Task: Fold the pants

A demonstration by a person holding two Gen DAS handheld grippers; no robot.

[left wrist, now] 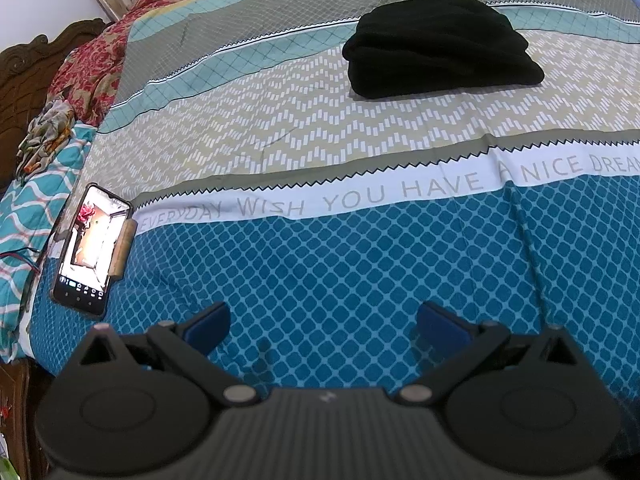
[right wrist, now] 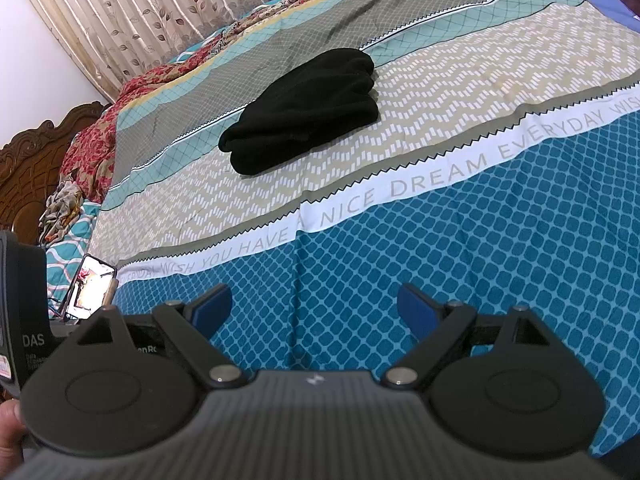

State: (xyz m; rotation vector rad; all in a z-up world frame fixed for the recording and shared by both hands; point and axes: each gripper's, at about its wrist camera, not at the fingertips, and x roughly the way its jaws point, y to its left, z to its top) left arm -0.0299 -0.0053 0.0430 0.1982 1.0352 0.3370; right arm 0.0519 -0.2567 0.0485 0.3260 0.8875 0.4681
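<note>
We see a bed under a patterned sheet banded in grey, teal, beige and blue, with a white strip of lettering running across it. Behind it hang leaf-print curtains, and a carved wooden headboard stands at the left, with a red floral blanket heaped along that side. The pants, black, lie folded into a thick stack on the beige zigzag band, partly over the teal one, well apart from both tongs. A phone with its screen lit rests at the left edge of the sheet, on the blue band, clamped in a holder. Our left gripper hangs over the blue band with its blue pads spread wide and nothing between them. Our right gripper is likewise released, empty, above the same blue band. A hand shows at the lower left of the right view.
</note>
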